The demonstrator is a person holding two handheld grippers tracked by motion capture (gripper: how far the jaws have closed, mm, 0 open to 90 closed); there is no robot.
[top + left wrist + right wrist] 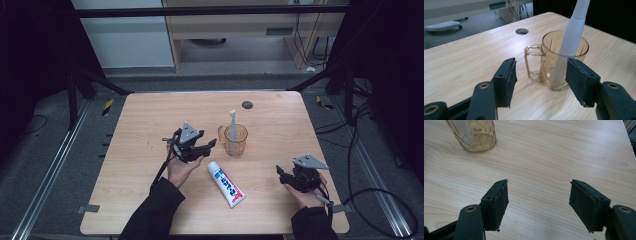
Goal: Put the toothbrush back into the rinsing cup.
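On the pale wooden worktop point(150, 120) stands a clear amber plastic mug with a handle point(235, 140), near the middle and a little toward the far side. A white toothbrush point(232, 125) stands upright inside it, its handle leaning against the rim and its head rising above the mug.

The left gripper point(207, 149) is held just to the left of the mug in the high view, tilted toward it. Its jaws stand wide open with nothing between them; in the left gripper view point(540, 80) the mug point(554, 60) and the toothbrush point(574, 32) sit just beyond the black pads point(507, 80), apart from them, with the mug's handle turned toward the gap.

A white tube of toothpaste with blue and red print point(226, 183) lies flat on the worktop, nearer the person than the mug and between the two hands, its cap end pointing toward the mug.

The right gripper point(282, 176) rests low over the worktop near its right front part, well apart from the mug. In the right gripper view point(539, 202) its jaws are open over bare wood, and the base of the mug point(474, 135) shows at the upper left.

A small dark round hole point(247, 104) sits in the worktop beyond the mug.
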